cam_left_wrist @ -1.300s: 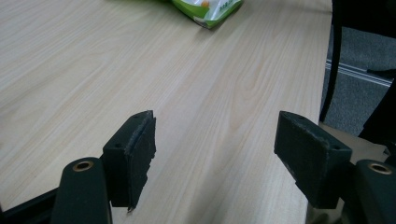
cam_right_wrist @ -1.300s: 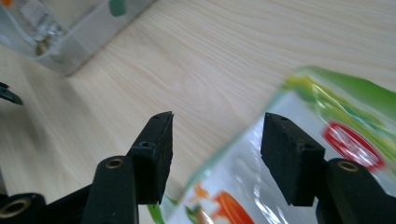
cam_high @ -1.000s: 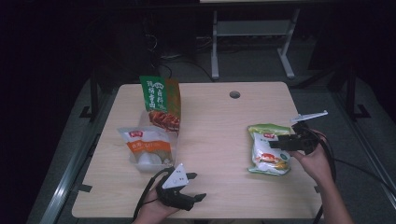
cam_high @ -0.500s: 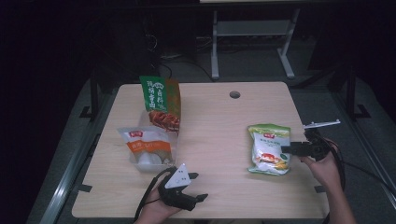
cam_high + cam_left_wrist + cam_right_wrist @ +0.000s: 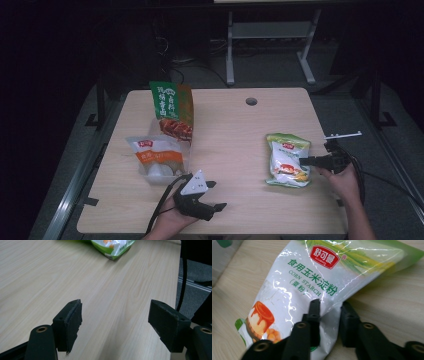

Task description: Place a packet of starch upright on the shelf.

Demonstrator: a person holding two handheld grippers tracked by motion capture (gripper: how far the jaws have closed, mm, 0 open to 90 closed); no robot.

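My right gripper (image 5: 328,315) has just been closing and pinches the corn starch bag's (image 5: 317,280) slick edge, which may slip; left gripper (image 5: 116,325) gapes empty

- My right tongs' camera reads "CORN STARCH" in green on the white bag (image 5: 317,285), under green Chinese characters.
- Its red badge (image 5: 324,255) carries white characters; the small Latin line beneath is illegible.
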